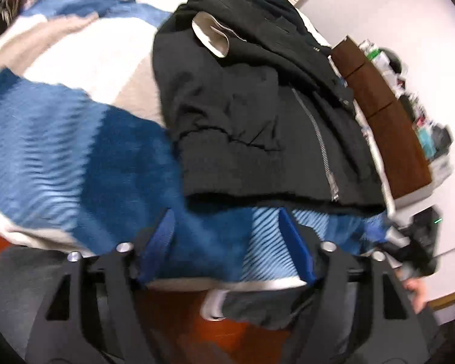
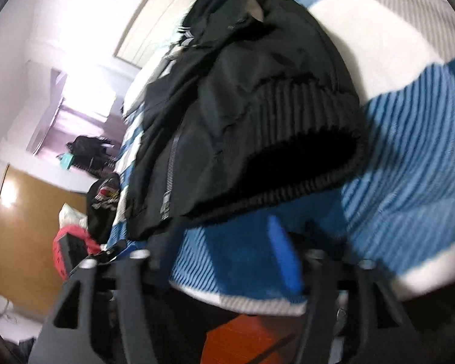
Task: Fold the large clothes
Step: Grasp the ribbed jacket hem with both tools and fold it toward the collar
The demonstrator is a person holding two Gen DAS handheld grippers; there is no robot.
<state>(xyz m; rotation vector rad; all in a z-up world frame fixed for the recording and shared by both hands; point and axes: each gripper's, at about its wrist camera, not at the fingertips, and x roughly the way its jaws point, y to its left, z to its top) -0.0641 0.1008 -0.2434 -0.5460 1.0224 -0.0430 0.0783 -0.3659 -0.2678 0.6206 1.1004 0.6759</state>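
Black zip-front jacket (image 1: 257, 115) with ribbed hem, folded on blue-and-white striped bed blanket (image 1: 75, 157), just ahead of both jaws.
Left gripper (image 1: 227, 242) jaws spread, pinching nothing; right gripper (image 2: 224, 257) jaws likewise spread and empty, blanket edge beneath.

No text or label can be read anywhere.
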